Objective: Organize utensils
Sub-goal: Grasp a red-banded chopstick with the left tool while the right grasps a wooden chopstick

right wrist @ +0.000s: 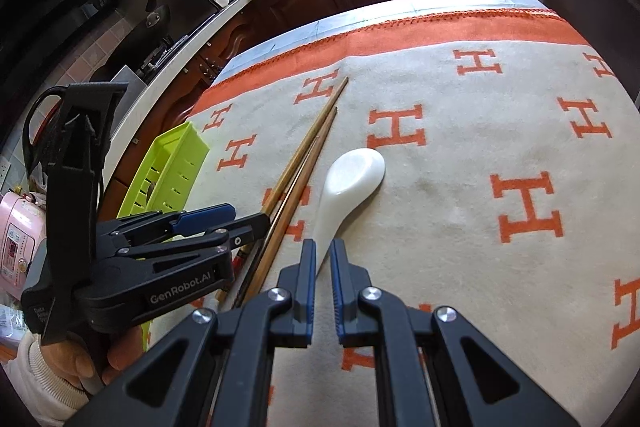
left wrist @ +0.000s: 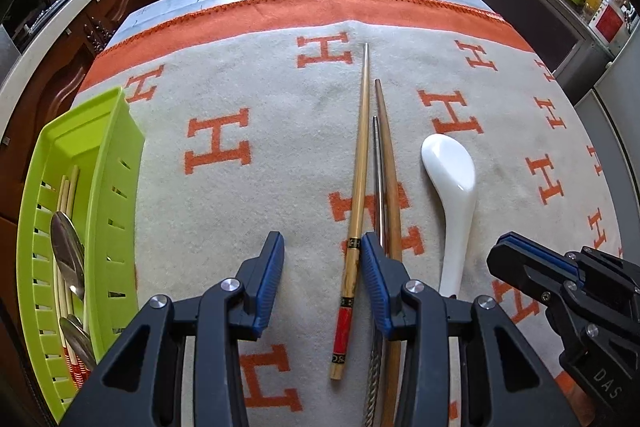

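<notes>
The left gripper [left wrist: 322, 281] hangs wide open around the red-ended bamboo chopstick [left wrist: 356, 203] to grab it for the green basket [left wrist: 108, 163], while the right gripper [right wrist: 322, 267], narrowly open, straddles the white spoon [right wrist: 344, 187] handle.

Right tongs [right wrist: 323, 269] astride white spoon [right wrist: 347, 183] handle (2 chopsticks [right wrist: 298, 163] just beside).
</notes>
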